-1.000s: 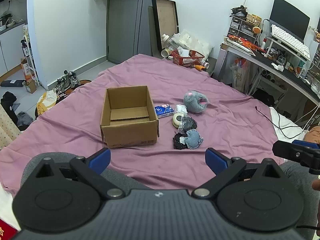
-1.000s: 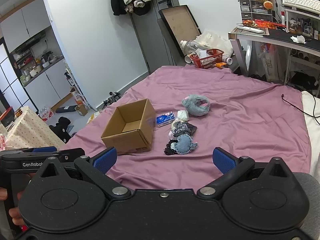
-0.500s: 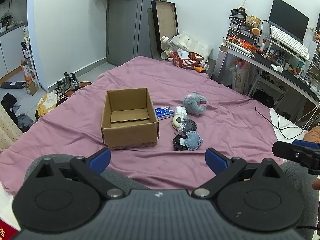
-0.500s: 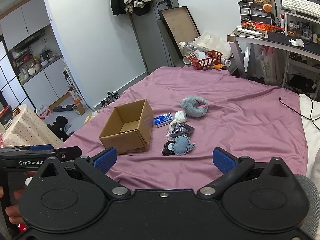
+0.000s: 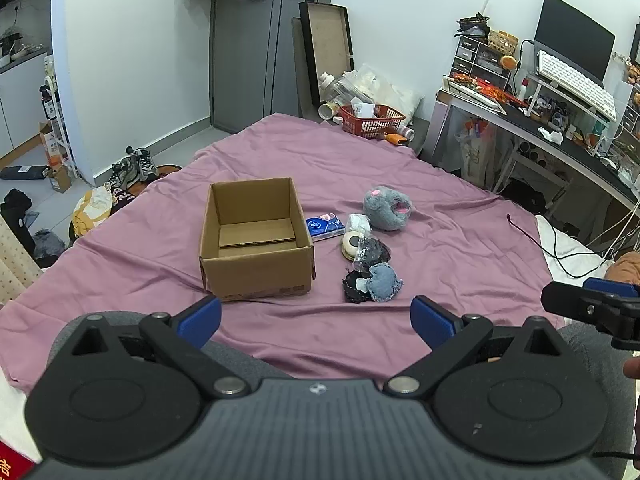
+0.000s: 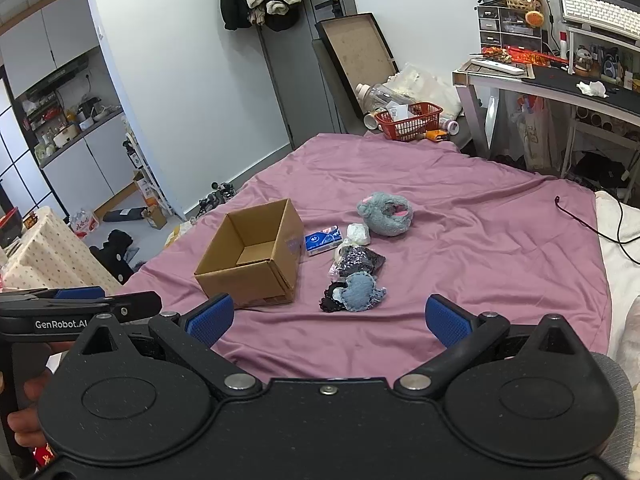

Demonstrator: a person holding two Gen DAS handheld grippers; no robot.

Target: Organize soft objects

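Soft objects lie in a loose cluster on the purple bedsheet, just right of the open cardboard box, which looks empty apart from its folded bottom flaps. Going left to right from the box: a blue tissue packet sits close to the box's right wall, then a small white bundle and a round cream disc whose make I cannot tell. Nearer me, a dark sparkly pouch overlaps the disc's edge, and a denim plush rests partly on a black lacy piece. Farthest right and farther back is the grey plush slipper.

All of these should be light and squashy (nothing here looks breakable), so I judge a pinch across the thick middle of the denim plush or the rim of the slipper would hold; the tissue packet's film may be slippery and the lacy piece could snag and drag its neighbour along.

My left gripper is spread wide and holds nothing, hovering near the close edge of the bed; my right gripper is likewise spread and empty. Hard to make out: what lies under the sparkly pouch, and whether the white bundle is cloth or paper.
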